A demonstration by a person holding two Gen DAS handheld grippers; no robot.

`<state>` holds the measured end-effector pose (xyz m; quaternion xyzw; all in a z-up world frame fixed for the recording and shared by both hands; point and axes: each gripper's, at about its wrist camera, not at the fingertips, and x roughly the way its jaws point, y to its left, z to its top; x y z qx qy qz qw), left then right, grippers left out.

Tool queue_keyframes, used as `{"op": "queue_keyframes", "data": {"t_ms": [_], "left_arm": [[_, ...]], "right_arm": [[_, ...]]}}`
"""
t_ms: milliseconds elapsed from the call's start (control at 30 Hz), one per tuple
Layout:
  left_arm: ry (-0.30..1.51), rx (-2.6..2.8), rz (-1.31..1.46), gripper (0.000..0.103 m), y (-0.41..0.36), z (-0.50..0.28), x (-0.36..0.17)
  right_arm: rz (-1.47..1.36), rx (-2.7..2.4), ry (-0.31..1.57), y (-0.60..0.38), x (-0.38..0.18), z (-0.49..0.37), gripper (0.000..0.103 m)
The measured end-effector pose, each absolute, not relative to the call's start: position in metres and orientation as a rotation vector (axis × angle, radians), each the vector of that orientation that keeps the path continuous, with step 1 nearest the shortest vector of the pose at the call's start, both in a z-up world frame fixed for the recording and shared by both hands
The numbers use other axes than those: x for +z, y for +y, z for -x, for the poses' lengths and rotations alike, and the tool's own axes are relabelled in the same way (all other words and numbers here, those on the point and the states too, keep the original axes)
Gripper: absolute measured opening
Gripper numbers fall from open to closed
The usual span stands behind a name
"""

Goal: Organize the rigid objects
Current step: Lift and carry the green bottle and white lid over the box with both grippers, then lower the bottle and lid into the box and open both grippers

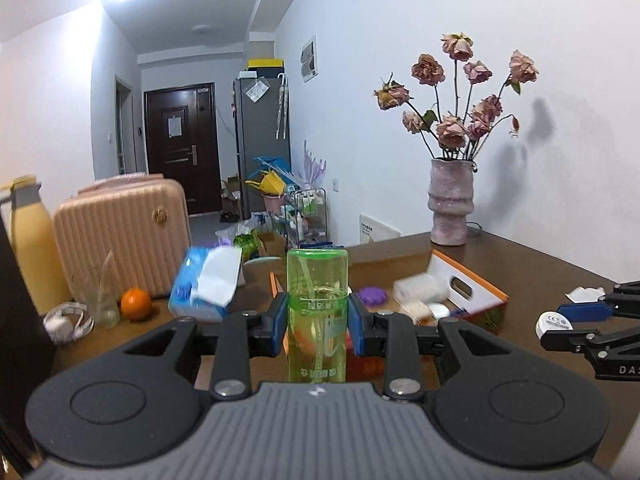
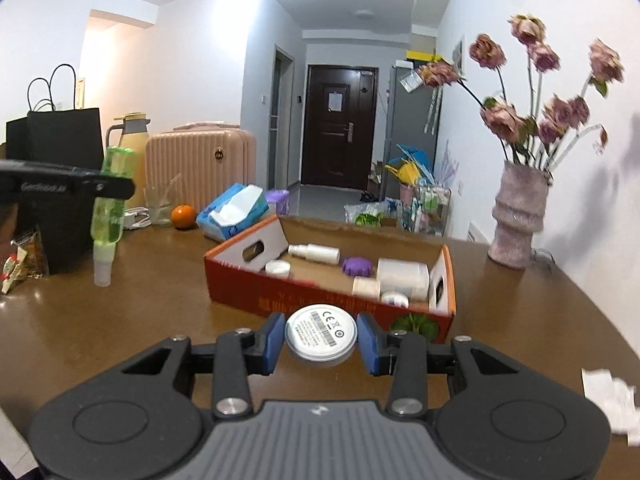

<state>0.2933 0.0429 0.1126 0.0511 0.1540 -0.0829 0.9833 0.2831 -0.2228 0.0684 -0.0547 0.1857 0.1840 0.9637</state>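
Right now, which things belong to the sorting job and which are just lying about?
Job:
- translucent green plastic bottle, in left claw
- round white puck, in right claw
- orange cardboard box

Lying about:
- pink ceramic vase
- round orange fruit
- blue tissue pack

Both my hand-held grippers are raised and clamped.

My left gripper (image 1: 317, 322) pinches a green bottle (image 1: 317, 312) upright between its blue pads; my right gripper (image 2: 320, 338) squeezes a round white disc (image 2: 321, 334), held level.
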Motion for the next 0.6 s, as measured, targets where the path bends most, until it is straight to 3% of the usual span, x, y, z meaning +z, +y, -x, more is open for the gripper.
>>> {"op": "queue_keyframes", "data": {"t_ms": [300,600], "left_arm": [[0.363,-0.173,-0.176,0.031,0.021,-0.397,0.108],[0.496,-0.240,-0.237,0.031,-0.010,-0.508,0.055]], "right_arm": [[0.047,0.435,0.411,-0.212,0.073,-0.395,0.039],[0.046,0.433,0.546,-0.182,0.033,-0.516,0.039]]}}
